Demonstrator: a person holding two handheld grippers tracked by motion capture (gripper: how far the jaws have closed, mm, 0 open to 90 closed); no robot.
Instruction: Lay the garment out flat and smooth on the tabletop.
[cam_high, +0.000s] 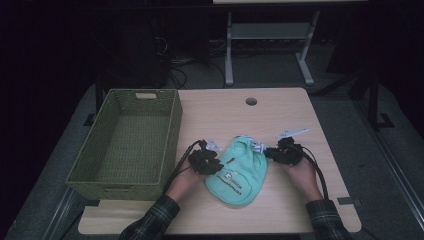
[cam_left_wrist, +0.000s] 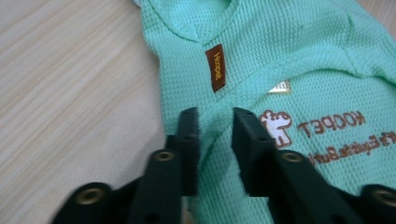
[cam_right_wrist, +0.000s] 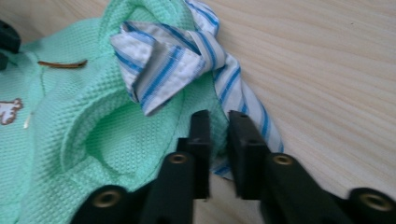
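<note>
A mint-green mesh pet shirt (cam_high: 237, 172) lies flat on the wooden table (cam_high: 280, 110), with a brown label (cam_left_wrist: 215, 67) and brown lettering on it. A blue-and-white striped collar (cam_right_wrist: 163, 60) sits at its far end. My left gripper (cam_high: 216, 162) rests at the shirt's left edge. Its jaws (cam_left_wrist: 215, 116) stand a little apart over the green cloth and a seam runs between them. My right gripper (cam_high: 272, 152) is at the shirt's right side near the collar. Its jaws (cam_right_wrist: 218, 119) leave a narrow gap above the striped hem.
An empty green woven basket (cam_high: 172, 130) stands on the table's left part, close beside my left hand. A round cable hole (cam_high: 251, 101) is at the far middle of the table. Bare wood lies right of the shirt. The legs of another desk stand on the floor beyond.
</note>
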